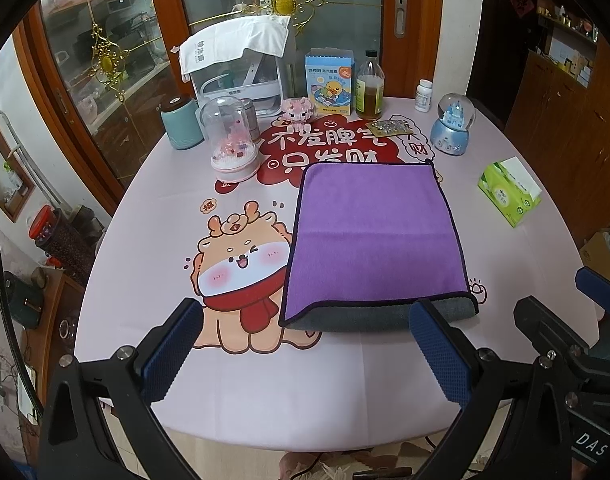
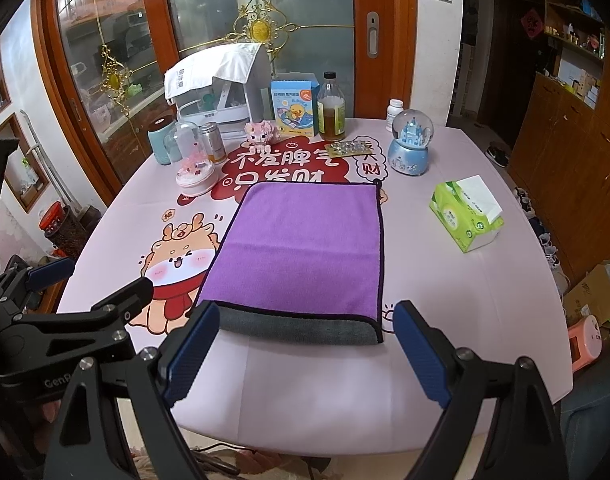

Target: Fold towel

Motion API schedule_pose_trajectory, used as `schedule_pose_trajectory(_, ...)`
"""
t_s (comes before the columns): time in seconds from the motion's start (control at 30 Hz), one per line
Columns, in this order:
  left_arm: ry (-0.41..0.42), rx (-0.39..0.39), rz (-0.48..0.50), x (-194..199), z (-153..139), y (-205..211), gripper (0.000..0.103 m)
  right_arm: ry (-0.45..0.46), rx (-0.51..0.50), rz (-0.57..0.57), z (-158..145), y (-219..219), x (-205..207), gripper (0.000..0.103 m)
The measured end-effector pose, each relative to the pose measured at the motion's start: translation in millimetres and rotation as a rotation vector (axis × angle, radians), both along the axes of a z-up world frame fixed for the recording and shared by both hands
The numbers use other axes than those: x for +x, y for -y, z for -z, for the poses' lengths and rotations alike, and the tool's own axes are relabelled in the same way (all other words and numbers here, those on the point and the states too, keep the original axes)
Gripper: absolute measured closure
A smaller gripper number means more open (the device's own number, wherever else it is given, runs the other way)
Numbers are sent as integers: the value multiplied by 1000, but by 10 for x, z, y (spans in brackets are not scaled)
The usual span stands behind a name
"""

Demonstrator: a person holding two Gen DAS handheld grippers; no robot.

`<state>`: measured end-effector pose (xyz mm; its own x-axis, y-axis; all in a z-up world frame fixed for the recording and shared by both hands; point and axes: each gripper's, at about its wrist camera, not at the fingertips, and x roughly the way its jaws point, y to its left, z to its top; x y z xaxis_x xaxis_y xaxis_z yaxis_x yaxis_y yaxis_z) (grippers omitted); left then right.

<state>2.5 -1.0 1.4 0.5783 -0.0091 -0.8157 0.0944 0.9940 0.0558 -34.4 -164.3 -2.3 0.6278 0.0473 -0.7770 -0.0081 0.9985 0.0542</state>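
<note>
A purple towel point(image 1: 375, 236) lies flat on a round table point(image 1: 265, 380) covered in a pale pink printed cloth, its long axis running from the near edge toward the far edge. It is folded over, purple face up, with a strip of grey underside showing along the end nearest the cameras and a dark binding around the rim. A small hanging loop sits at the far right corner.

The left gripper point(image 1: 305, 354) hovers just short of the towel's near end, its jaws spread wide and holding nothing; its right blue pad overlaps the grey strip in the left wrist view, though contact cannot be judged. The right gripper point(image 2: 305, 354) is likewise wide apart and empty, poised before the same near edge, with the towel's near end between its two blue pads point(image 2: 193, 354) in the right wrist view.

The tablecloth's red panel carries large white Chinese characters reading in part "不发脾气", with a cartoon dragon point(image 1: 241, 264) beside the towel's left side. "GenR" is partly legible on the left gripper's body, "DAS" on the right one's.

Along the far edge stand a blue duck-printed box point(image 1: 330, 82), an amber-filled bottle point(image 1: 370, 88), a white pill bottle point(image 1: 424, 96) and a snow globe point(image 1: 454, 124). A green tissue pack point(image 2: 467, 214) sits toward the right edge.
</note>
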Motion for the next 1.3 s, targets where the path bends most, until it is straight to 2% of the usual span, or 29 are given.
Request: schedule_pose_trajectory(1.3, 1, 0, 2, 23, 6, 35, 1, -19, 1, 30, 52, 27, 8, 14)
